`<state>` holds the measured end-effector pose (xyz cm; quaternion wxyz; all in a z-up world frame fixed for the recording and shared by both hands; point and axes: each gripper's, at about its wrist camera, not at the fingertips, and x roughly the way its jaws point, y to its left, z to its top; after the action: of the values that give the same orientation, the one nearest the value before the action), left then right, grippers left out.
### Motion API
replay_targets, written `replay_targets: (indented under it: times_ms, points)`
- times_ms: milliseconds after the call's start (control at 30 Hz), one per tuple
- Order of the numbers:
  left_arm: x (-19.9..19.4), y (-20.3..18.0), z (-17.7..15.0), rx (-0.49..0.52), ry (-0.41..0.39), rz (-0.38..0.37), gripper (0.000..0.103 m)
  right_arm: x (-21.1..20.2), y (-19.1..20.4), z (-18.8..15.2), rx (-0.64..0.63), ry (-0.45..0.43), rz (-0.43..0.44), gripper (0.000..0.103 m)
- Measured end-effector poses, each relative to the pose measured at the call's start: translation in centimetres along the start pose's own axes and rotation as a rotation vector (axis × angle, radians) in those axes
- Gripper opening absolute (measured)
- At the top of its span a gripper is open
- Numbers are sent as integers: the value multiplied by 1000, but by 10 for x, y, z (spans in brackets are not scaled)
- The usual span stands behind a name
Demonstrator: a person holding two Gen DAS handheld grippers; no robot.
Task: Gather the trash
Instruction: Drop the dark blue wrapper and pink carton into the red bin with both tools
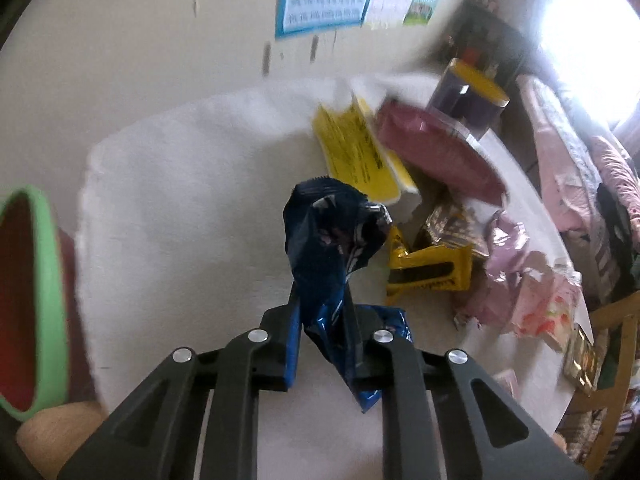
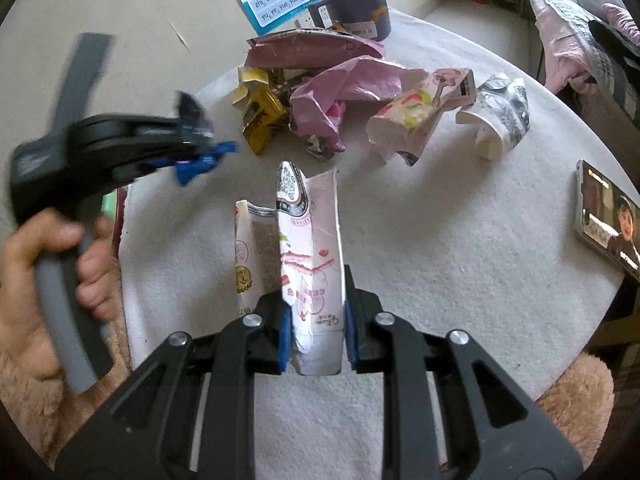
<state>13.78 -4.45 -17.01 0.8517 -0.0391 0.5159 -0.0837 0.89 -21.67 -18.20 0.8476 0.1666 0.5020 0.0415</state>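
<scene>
Black plastic linkage arms with silver rivets fill the near edge of both wrist views. The right gripper [image 2: 316, 320] has its blue-padded jaws pressed on the sides of a flattened pink-and-white carton [image 2: 310, 256], a tall creased paperboard shape with a torn top, held just above the table [image 2: 440, 260], whose round top is covered in a pale, nubby cloth. The left gripper [image 1: 322, 320] is clamped on a crumpled blue foil wrapper [image 1: 336, 236], glossy and twisted, rising from between the jaws; no earlier view is at hand to show how they came together. In the right wrist view this gripper sits near the table's left edge, blurred, gripped by a hand [image 2: 44, 276] around its grey handle. Beyond the carton, toward the far edge, lies a heap of litter: a shiny yellow foil packet [image 2: 262, 120], a wrinkled pink plastic bag [image 2: 336, 92], a crushed paper cup with strawberry print [image 2: 416, 120] and a squashed white-and-grey paper cup [image 2: 500, 116]. A phone [image 2: 608, 220] lies flat at the right edge, screen lit. At the far edge stands a dark cylindrical mug [image 2: 360, 8] with a yellow inner rim. A green-rimmed red bin [image 1: 28, 300] shows off the table's left edge in the left wrist view.
</scene>
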Motion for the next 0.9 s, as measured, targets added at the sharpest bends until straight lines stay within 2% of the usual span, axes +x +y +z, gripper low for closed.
replay_targets:
  times_ms: [200, 400, 633, 900]
  points:
    - [-76, 9, -10, 96, -158, 61, 14, 0, 3, 0, -10, -3, -15, 21]
    - [-125, 13, -14, 177, -241, 100, 14, -2, 12, 1, -35, -1, -38, 21]
    - [-160, 18, -19, 194, -305, 104, 14, -1, 26, 3, -68, 5, -58, 21]
    - [-176, 26, -19, 169, -351, 99, 14, 0, 39, 4, -97, 13, -75, 21]
